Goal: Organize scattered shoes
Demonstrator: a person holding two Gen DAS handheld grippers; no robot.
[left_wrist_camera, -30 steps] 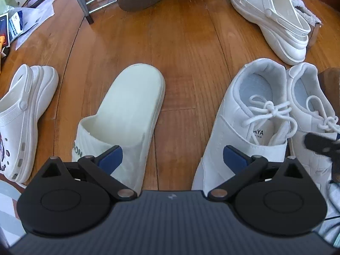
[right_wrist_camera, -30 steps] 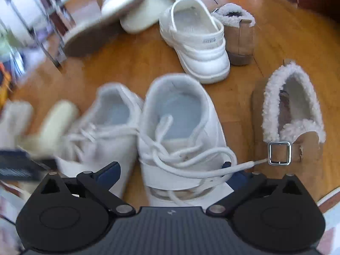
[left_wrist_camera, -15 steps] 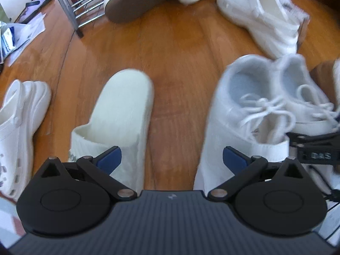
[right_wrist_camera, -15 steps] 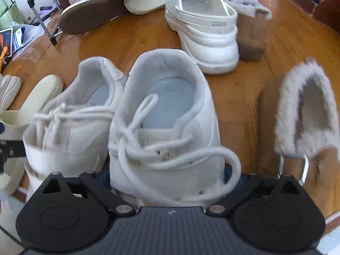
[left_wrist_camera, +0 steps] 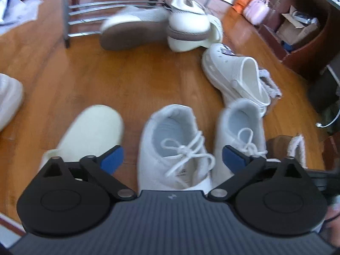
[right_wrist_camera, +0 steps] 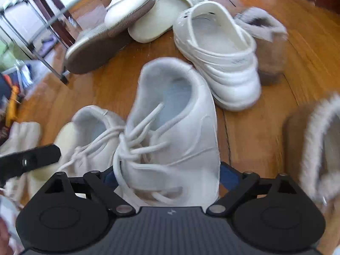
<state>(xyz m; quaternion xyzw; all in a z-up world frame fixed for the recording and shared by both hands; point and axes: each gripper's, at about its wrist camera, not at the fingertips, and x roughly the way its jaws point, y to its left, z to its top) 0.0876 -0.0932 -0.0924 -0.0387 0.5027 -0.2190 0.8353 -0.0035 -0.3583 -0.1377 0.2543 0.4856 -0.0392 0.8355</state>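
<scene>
Two white lace-up sneakers stand side by side on the wood floor. My left gripper (left_wrist_camera: 172,156) is open, its blue pads either side of the left sneaker (left_wrist_camera: 170,148), not touching it. My right gripper (right_wrist_camera: 169,175) is shut on the toe end of the right sneaker (right_wrist_camera: 174,127), which is tilted up; that shoe also shows in the left wrist view (left_wrist_camera: 240,127). The left sneaker (right_wrist_camera: 93,131) sits beside it in the right wrist view.
A cream slipper (left_wrist_camera: 89,133) lies left of the sneakers. A white clog (left_wrist_camera: 235,78), another cream slipper (right_wrist_camera: 167,10) and two brown-soled shoes (left_wrist_camera: 136,31) lie farther off by a metal rack (left_wrist_camera: 89,19). Fur-lined brown slippers (right_wrist_camera: 318,148) lie right.
My left gripper has swung right from the cream slipper to straddle the left sneaker. My right gripper has closed on the right sneaker and tipped it up.
</scene>
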